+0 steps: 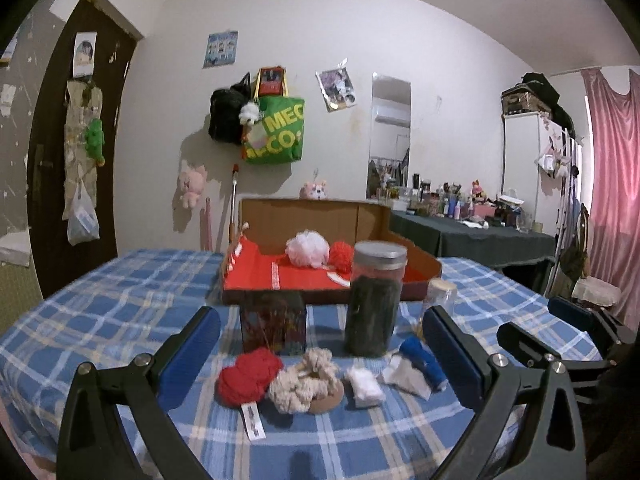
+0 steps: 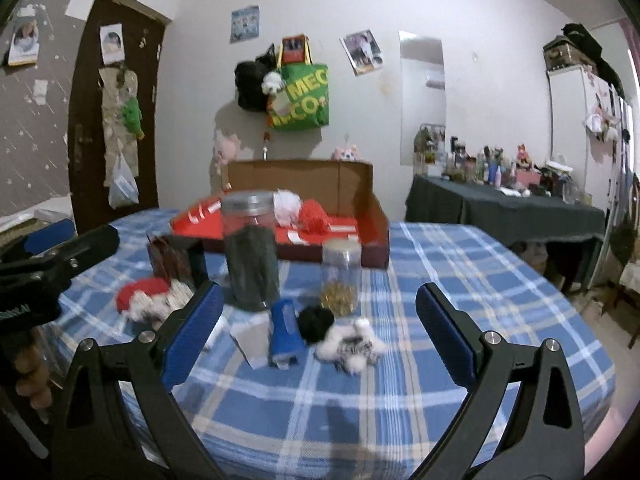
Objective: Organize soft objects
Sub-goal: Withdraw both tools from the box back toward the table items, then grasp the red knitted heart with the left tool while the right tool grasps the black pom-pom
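Soft items staged on the surface (image 1: 100, 300); both tongs wide open, empty.

We see red yarn (image 1: 248, 374), a cream scrunchie (image 1: 304, 380) and a black pompom (image 2: 316, 322) lying near us, apparently awaiting sorting into the box (image 1: 316, 216), which already holds two poufs (image 1: 308, 248). Left tongs (image 1: 320, 344) frame the yarn; right tongs (image 2: 320, 316) frame the pompom. The green bag (image 1: 276, 132) reads "MEC".

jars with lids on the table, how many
2: a tall jar with dark contents in front of the red box, and a shorter clear jar with gold bits to its right. Others may be hidden.
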`<state>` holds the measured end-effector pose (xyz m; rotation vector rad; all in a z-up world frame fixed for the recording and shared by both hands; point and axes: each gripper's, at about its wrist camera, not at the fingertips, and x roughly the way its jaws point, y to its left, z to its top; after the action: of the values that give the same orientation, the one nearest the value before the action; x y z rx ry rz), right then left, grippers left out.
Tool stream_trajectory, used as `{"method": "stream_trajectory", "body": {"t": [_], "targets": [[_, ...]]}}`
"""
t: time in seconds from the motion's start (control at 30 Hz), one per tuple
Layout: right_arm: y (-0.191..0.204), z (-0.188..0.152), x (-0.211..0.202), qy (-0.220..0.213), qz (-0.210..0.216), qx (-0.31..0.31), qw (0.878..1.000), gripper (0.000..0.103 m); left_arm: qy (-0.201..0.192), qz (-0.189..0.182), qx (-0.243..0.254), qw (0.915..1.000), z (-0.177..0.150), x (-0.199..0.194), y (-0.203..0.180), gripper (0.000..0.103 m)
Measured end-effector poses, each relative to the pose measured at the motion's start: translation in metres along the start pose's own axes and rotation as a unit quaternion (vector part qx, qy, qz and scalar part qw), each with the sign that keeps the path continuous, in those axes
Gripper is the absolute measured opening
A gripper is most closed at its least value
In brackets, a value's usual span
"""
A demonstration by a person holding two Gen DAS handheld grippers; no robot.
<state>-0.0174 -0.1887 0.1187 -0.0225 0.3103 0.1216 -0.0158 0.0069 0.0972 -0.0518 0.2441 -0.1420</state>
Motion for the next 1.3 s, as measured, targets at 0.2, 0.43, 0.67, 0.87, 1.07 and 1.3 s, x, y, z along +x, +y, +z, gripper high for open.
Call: {"method": "stream_trajectory", "body": {"t": [0.2, 0.43, 0.67, 0.87, 1.07, 1.3], "targets": [[-0.004, -0.022, 0.020, 0.043, 0.002, 0.014, 0.999, 0.099, 0.037, 0.005, 0.002, 0.9993, -0.024, 0.016, 0.001, 0.103], [-0.005, -0.037, 0.034, 0.070, -0.001, 0.017, 0.997, 0.099, 0.077, 0.011, -0.004, 0.9970, -0.044, 0.034, 0.004, 0.103], [-0.007, -0.046, 0.045, 0.089, 0.001, 0.021, 0.996, 0.099, 0.096, 0.015, -0.006, 0.9953, -0.053, 0.044, 0.006, 0.103], [-0.008, -0.044, 0.048, 0.093, 0.003, 0.021, 0.995, 0.099, 0.102, 0.017, -0.009, 0.9946, -0.051, 0.049, 0.010, 0.103], [-0.006, -0.035, 0.057, 0.102, 0.014, 0.019, 0.994, 0.099, 0.103, 0.020, -0.012, 0.9944, -0.038, 0.051, 0.020, 0.103], [-0.009, -0.013, 0.074, 0.113, 0.043, 0.031, 0.992, 0.099, 0.119, 0.003, -0.009, 0.9928, -0.011, 0.061, 0.043, 0.103]]}}
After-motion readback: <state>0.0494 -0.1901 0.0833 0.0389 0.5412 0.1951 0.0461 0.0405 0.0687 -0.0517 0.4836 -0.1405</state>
